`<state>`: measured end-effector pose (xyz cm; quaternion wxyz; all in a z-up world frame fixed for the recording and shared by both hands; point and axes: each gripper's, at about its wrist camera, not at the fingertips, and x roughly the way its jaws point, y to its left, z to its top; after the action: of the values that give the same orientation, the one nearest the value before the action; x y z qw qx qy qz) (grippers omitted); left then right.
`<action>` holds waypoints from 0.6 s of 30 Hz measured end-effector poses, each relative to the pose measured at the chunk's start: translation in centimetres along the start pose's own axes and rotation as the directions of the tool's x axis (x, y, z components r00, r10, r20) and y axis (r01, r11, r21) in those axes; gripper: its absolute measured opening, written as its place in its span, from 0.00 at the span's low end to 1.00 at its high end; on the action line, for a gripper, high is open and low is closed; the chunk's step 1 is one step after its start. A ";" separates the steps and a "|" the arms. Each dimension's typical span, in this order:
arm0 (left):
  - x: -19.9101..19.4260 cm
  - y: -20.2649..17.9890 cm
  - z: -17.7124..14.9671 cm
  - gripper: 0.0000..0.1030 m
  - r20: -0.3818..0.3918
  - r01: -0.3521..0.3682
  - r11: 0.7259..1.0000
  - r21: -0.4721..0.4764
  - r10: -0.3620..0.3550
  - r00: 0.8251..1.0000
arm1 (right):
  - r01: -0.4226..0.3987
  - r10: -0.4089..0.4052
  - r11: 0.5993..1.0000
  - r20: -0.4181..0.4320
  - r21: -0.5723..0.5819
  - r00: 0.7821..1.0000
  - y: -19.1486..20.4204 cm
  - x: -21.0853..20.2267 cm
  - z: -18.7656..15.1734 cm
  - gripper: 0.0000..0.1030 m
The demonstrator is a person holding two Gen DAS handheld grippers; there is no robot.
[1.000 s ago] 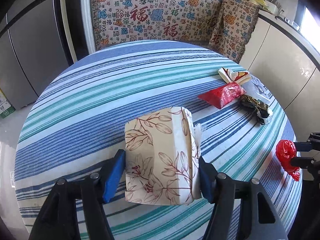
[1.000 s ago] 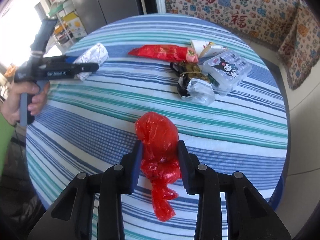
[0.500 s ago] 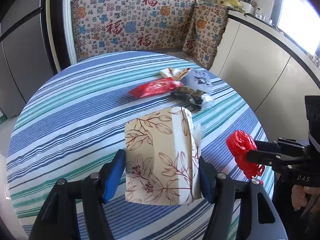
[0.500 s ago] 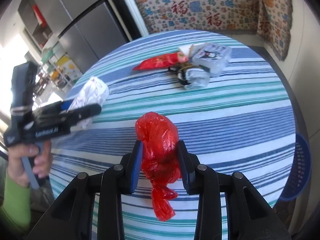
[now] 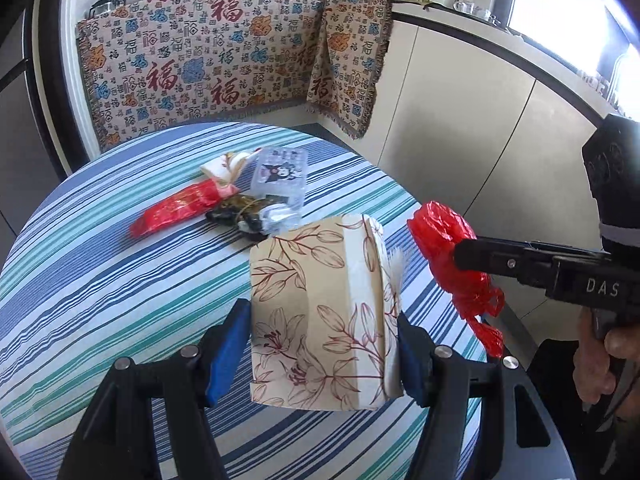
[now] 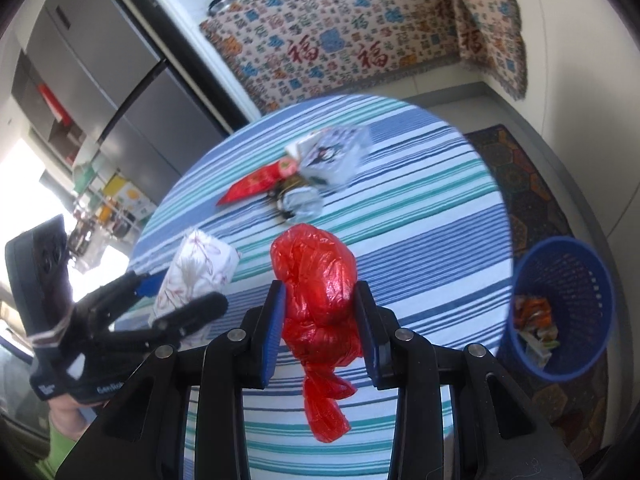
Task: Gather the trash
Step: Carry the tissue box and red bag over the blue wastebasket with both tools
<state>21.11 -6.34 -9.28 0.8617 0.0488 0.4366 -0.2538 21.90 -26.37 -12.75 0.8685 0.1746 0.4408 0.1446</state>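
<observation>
My left gripper (image 5: 322, 354) is shut on a beige tissue pack printed with red flowers (image 5: 320, 312), held above the striped round table (image 5: 100, 280). In the right wrist view the same pack (image 6: 196, 276) shows at the left in that gripper. My right gripper (image 6: 320, 328) is shut on a crumpled red plastic bag (image 6: 316, 280), which also shows in the left wrist view as a red bag (image 5: 452, 256) at the right. A pile of trash lies further back on the table: a red wrapper (image 5: 176, 210), a dark wrapper (image 5: 240, 216) and a clear cartoon box (image 5: 280, 174).
A blue mesh bin (image 6: 560, 308) with scraps inside stands on the floor right of the table. A patterned blanket (image 5: 208, 68) covers the bench behind. White cabinets (image 5: 460, 128) run along the right, a grey fridge (image 6: 108, 76) stands at the left.
Both grippers have risen and swung to the right with their loads still held. The trash pile now sits further left in view, and the blue bin has come into the right wrist view.
</observation>
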 end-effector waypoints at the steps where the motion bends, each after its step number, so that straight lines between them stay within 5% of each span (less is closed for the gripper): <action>1: 0.4 -0.9 0.3 0.65 -0.002 0.009 1.000 0.008 -0.009 1.000 | 0.011 -0.011 1.000 0.010 0.008 1.000 -1.0 -0.7 0.2 0.34; 11: 7.0 -13.3 4.2 0.65 -0.053 0.146 0.983 0.115 -0.141 0.989 | 0.237 -0.248 0.961 0.065 0.143 0.967 -14.1 -8.1 2.2 0.34; 18: 13.7 -20.7 6.1 0.65 -0.114 0.204 0.968 0.145 -0.189 0.975 | 0.293 -0.310 0.932 0.049 0.216 0.950 -20.8 -9.3 2.3 0.34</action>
<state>22.34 -31.51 -13.33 0.8030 0.0850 0.4606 -0.3686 20.45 -49.19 -13.77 0.8749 0.1996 0.4390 -0.0439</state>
